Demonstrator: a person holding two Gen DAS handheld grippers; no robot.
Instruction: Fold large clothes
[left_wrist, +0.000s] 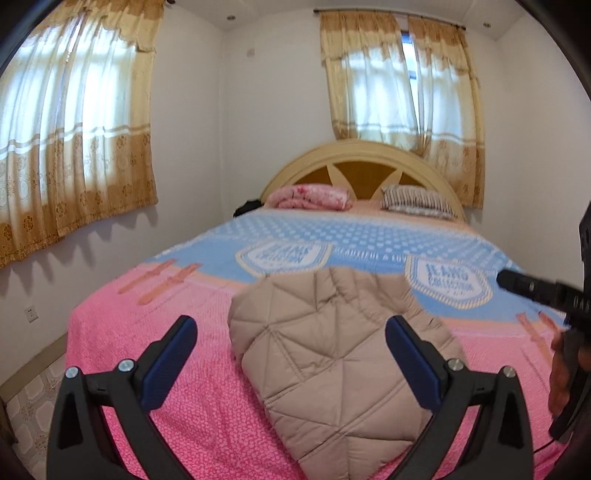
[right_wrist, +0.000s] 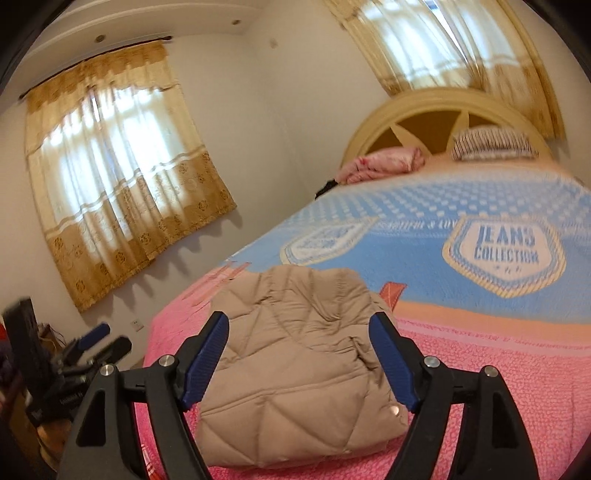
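Beige puffer jacket (left_wrist: 332, 362) lies folded near bed (left_wrist: 147, 350) foot edge; left gripper (left_wrist: 291, 354), right gripper (right_wrist: 297, 354) both spread, empty, guessing fold's done.

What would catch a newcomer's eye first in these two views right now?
The folded beige quilted jacket lies on the pink near end of the bedspread, framed by the open left gripper and the open right gripper. Beyond it, shield logos reading JEANS COLLECTION stand out on the blue part.
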